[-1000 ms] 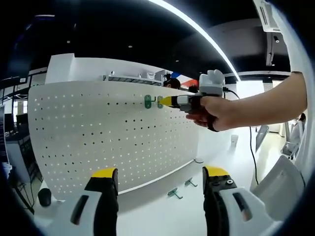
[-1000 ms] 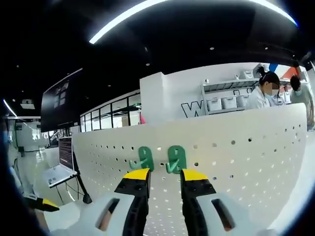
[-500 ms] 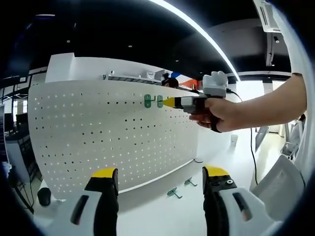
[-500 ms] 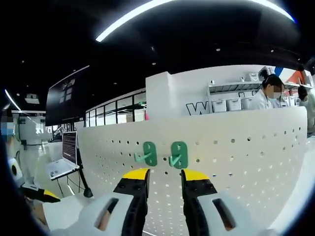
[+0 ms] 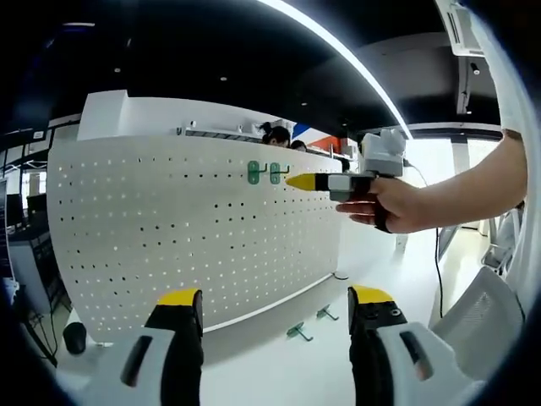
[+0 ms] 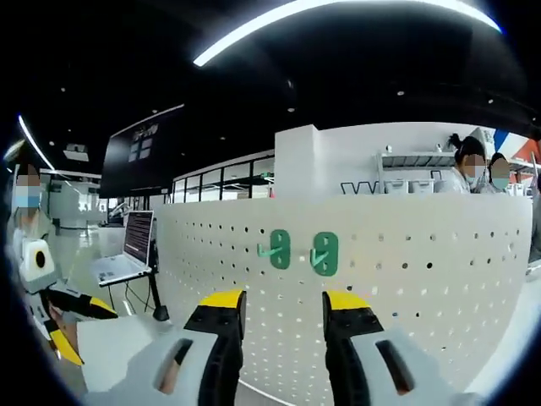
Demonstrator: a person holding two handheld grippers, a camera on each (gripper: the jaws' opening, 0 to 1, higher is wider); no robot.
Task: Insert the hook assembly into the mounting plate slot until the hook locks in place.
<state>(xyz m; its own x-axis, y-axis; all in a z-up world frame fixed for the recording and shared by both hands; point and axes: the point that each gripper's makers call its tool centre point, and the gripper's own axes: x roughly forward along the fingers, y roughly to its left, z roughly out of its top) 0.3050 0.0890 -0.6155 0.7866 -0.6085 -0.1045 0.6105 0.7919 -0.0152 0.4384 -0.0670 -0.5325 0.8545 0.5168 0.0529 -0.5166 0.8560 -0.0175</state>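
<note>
Two green hooks sit side by side on the white pegboard, just above and ahead of the right gripper, whose jaws are spread apart and holding nothing. The left gripper also has its jaws wide open and empty. Two more hooks lie on the worktop between those jaws, by the pegboard's foot.

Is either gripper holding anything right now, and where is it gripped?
Nothing is held. Both the left gripper and right gripper are open and empty.
</note>
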